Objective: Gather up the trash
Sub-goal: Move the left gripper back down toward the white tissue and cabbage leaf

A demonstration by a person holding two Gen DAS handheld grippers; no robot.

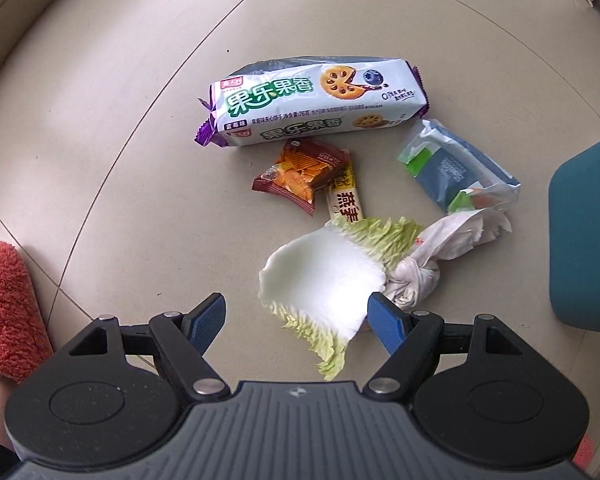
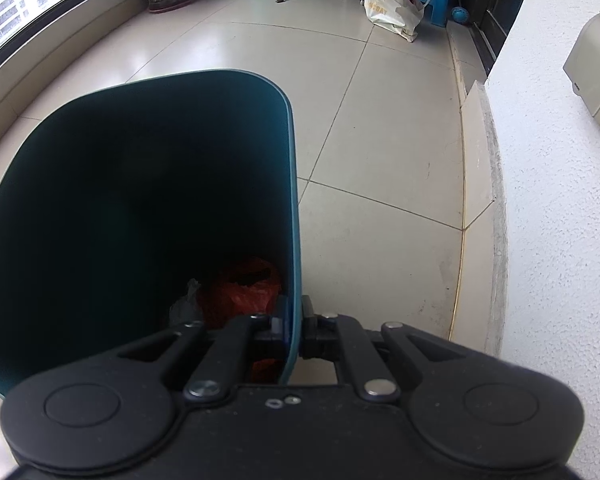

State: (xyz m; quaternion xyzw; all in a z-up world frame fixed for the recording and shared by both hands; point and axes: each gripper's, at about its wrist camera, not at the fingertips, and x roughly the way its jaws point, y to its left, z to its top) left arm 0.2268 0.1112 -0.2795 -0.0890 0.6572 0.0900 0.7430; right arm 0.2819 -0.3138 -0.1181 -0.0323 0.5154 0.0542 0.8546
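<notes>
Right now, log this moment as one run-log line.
left gripper: open above cabbage leaf | right gripper: shut on bin wall | floor trash: uncollected

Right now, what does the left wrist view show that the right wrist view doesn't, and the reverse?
Only the left wrist view shows the litter on the floor: a biscuit packet, a small snack packet, a cabbage leaf, a crumpled tissue and a tissue pack, with the open left gripper above the leaf.

Only the right wrist view shows the bin's inside, holding a red bag, and the right gripper shut on the bin's rim.

Both share the teal bin and the tiled floor.
</notes>
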